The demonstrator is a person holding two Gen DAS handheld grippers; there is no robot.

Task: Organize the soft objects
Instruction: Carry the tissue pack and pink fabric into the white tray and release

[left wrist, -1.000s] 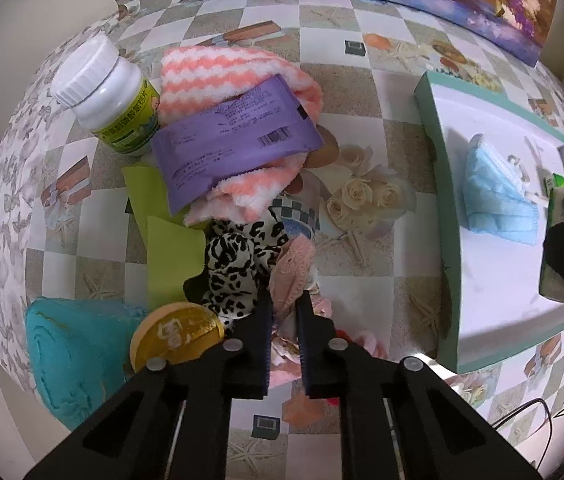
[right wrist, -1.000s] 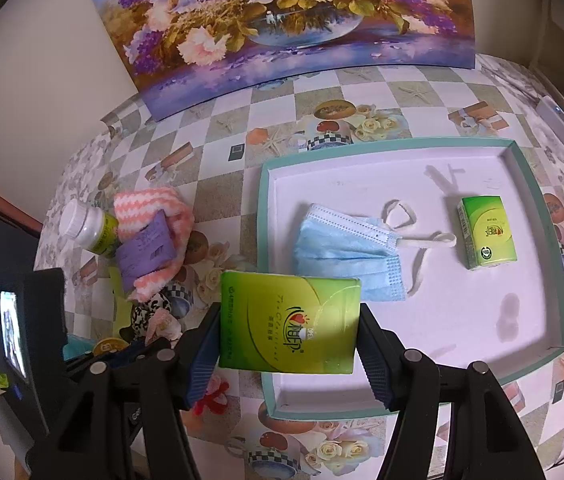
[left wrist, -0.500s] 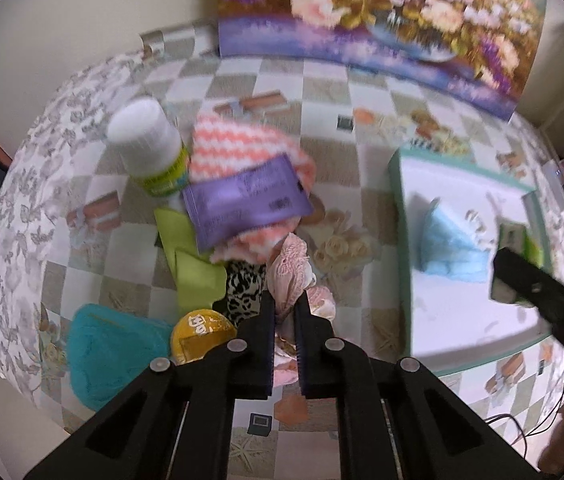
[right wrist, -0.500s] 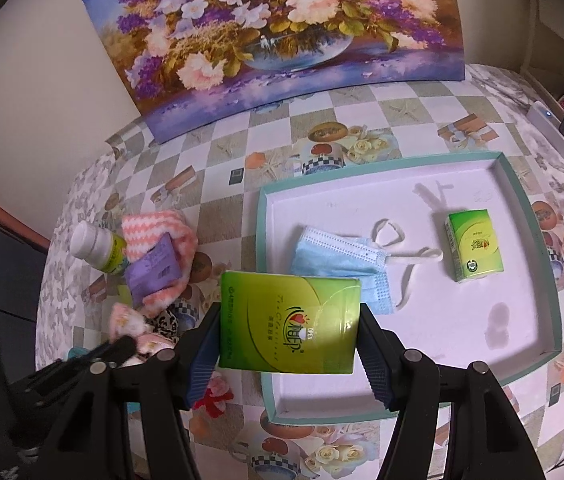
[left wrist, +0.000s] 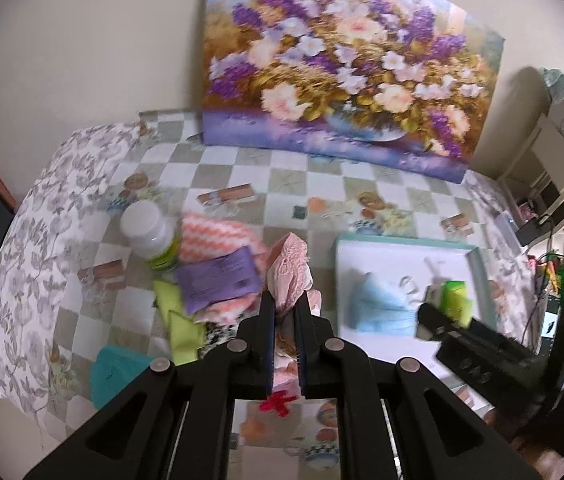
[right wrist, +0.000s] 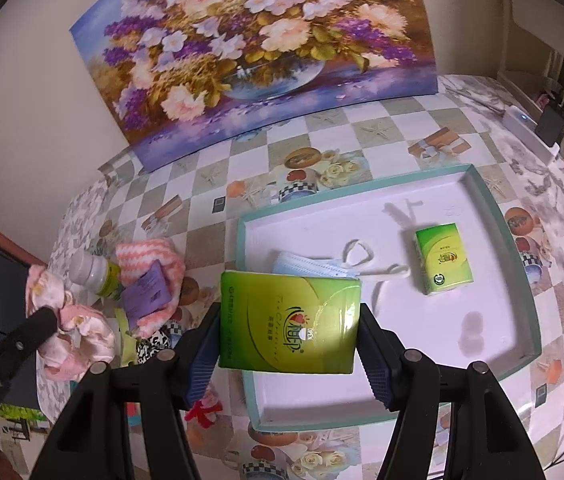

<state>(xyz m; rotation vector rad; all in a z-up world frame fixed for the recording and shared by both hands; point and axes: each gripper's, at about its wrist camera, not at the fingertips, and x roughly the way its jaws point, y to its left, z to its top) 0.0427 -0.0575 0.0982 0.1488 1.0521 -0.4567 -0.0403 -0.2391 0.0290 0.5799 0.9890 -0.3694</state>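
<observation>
My left gripper (left wrist: 285, 312) is shut on a pink lacy cloth (left wrist: 289, 276) and holds it up above the pile at the table's left; the cloth also shows in the right wrist view (right wrist: 69, 332). My right gripper (right wrist: 289, 344) is shut on a green tissue pack (right wrist: 289, 322), held above the front left corner of the white tray (right wrist: 482, 320). In the tray lie a blue face mask (right wrist: 310, 268) and a small green tissue pack (right wrist: 444, 258). On the table lie a pink-and-white striped towel (left wrist: 217, 236) and a purple packet (left wrist: 217, 280).
A white pill bottle (left wrist: 151, 236) stands left of the towel. A leopard-print cloth (right wrist: 151, 344), yellow-green cloths (left wrist: 177, 308) and a teal cloth (left wrist: 115, 372) lie in the pile. A flower painting (right wrist: 253, 40) leans on the back wall. Cables and a power strip (right wrist: 530, 128) lie at the right.
My left gripper has lifted the pink cloth well up off the pile and tilted to look toward the wall. My right gripper keeps the green pack over the tray's front left corner.
</observation>
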